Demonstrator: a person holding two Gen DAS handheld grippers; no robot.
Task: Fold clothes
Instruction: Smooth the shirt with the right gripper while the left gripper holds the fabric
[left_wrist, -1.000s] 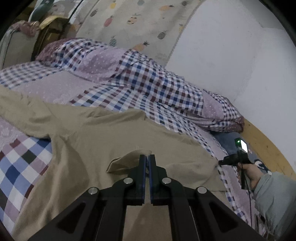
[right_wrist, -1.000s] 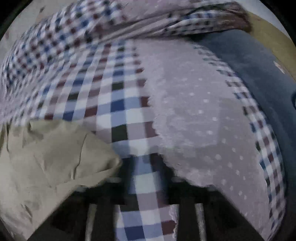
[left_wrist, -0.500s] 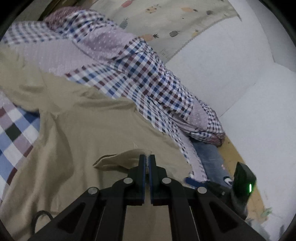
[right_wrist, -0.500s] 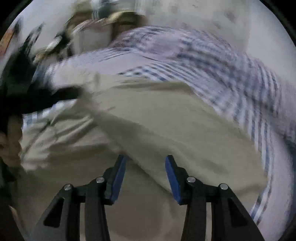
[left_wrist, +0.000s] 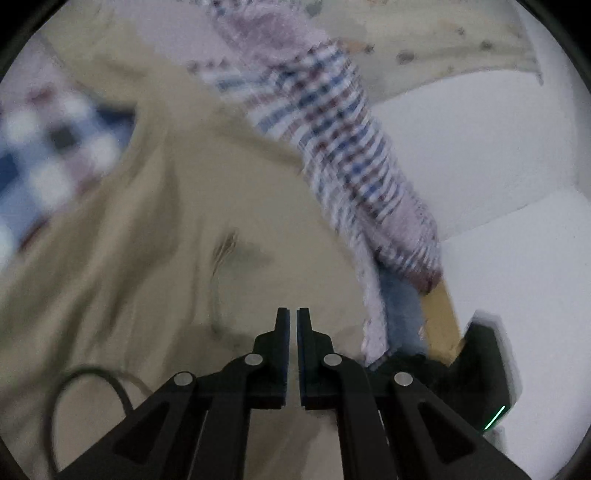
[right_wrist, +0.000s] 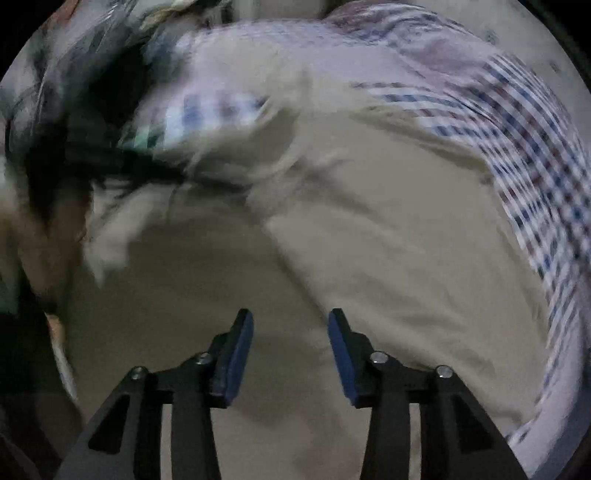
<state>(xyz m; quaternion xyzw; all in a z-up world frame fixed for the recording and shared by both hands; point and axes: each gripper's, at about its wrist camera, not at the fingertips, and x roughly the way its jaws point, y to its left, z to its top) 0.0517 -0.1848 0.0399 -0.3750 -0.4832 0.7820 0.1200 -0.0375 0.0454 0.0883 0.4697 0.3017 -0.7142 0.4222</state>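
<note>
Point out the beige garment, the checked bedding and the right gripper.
beige garment (right_wrist: 388, 258): right wrist view, on its broad flat panel.
checked bedding (left_wrist: 343, 147): left wrist view, on the bunched checked roll.
right gripper (right_wrist: 290, 354): right wrist view, midway between its open jaws.

Counts of the things in view

One beige cloth garment (left_wrist: 155, 266) is seen, one blue, maroon and white checked quilt (left_wrist: 343, 147) at one o'clock, one pale fruit-printed hanging (left_wrist: 443, 40), one black looped cable (left_wrist: 55, 402) at seven o'clock, and two black two-finger grippers (left_wrist: 292, 314) (right_wrist: 291, 321).
</note>
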